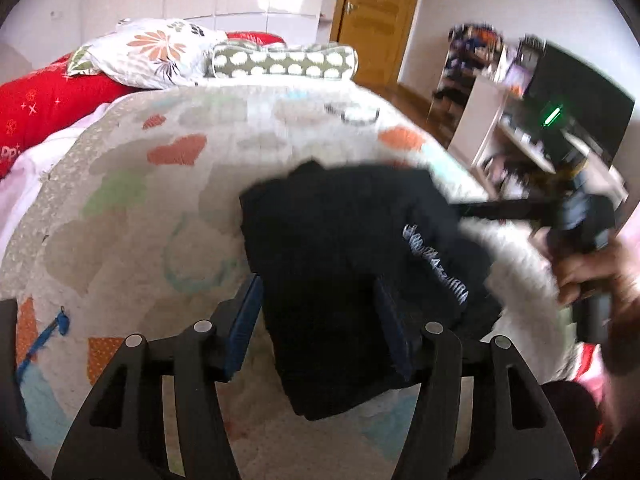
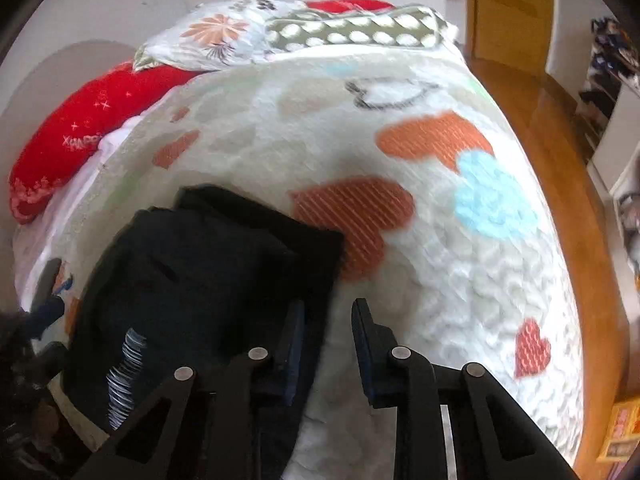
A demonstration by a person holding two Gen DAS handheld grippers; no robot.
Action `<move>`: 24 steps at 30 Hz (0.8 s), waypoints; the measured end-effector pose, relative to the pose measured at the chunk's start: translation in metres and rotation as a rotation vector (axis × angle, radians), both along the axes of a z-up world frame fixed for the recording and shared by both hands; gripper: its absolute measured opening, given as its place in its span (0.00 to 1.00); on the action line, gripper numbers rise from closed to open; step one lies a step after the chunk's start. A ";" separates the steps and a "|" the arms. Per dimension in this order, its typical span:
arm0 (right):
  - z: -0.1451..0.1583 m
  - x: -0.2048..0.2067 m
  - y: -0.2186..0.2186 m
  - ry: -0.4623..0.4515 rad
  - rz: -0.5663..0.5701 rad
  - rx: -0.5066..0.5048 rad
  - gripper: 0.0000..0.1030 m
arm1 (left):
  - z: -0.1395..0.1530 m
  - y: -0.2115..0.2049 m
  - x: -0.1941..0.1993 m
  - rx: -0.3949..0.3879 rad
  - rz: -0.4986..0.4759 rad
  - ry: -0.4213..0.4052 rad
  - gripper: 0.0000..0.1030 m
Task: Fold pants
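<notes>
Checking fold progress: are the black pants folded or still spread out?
Folded. The black pants lie as a compact stack on the heart-print blanket, layered edges visible at the far corner, no legs stretched out.

Black pants (image 1: 340,280) lie folded into a compact rectangle, white lettering showing.

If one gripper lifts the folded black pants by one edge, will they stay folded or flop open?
The black pants look like soft, limp cloth in loose layers, so they would probably sag and unfold. On the fluffy blanket a push likely bunches them rather than slides them. They seem light.
</notes>
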State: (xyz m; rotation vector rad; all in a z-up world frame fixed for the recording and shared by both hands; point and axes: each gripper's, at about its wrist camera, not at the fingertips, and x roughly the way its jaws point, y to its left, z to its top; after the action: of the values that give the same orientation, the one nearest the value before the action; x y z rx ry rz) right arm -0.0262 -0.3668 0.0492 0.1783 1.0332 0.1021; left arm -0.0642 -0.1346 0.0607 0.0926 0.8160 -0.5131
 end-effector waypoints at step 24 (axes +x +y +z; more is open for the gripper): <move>0.005 -0.033 0.015 -0.057 0.121 0.201 0.12 | -0.010 -0.021 -0.017 -0.040 -0.036 0.016 0.71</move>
State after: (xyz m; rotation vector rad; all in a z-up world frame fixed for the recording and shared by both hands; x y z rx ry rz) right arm -0.0596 -0.3518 0.0541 0.2937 0.9759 0.3194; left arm -0.0815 -0.1555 0.0503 0.0663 0.8202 -0.5643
